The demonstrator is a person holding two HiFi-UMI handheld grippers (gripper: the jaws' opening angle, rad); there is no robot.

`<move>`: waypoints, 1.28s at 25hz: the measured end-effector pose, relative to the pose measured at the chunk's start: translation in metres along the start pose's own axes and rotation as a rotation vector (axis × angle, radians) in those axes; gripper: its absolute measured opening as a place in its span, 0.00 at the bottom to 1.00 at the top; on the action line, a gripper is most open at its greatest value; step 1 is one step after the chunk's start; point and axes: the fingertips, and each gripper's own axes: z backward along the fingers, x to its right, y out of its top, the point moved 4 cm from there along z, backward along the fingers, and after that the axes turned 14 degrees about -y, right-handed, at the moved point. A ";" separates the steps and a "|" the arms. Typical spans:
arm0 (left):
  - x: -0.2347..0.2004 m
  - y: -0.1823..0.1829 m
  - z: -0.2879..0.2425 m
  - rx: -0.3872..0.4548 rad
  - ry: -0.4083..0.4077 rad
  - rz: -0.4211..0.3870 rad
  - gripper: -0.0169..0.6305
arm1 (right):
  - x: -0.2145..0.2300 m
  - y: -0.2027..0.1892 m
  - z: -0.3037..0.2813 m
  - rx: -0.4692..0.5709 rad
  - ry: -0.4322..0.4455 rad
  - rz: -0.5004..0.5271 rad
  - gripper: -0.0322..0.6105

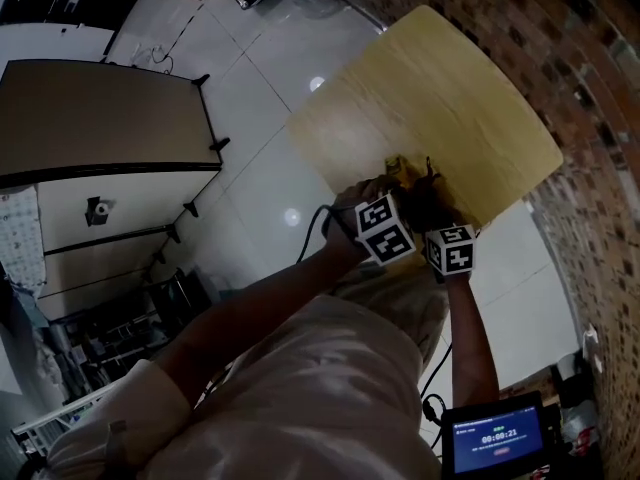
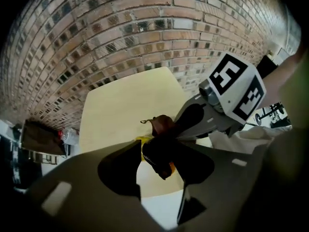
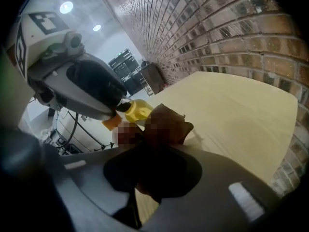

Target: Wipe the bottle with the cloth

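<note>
Left gripper [image 2: 161,153] part-closed on bottle [image 3: 135,109]; right gripper [image 3: 154,158] clamped on cloth [image 3: 166,124]. Hard rubbing could twist bottle loose beyond near edge of table [image 1: 450,98].

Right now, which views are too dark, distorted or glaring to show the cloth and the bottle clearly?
Head view: dim overall, lamp glare on the floor. Left gripper view: fisheye bends the brick wall, and the bottle is almost a silhouette. Right gripper view: clearest; the brown cloth shows, but its lower part sinks into shadow between the jaws.
</note>
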 end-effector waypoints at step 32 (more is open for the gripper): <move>-0.011 -0.009 0.022 0.179 -0.251 0.335 0.45 | 0.021 -0.018 -0.005 -0.004 -0.186 -0.051 0.16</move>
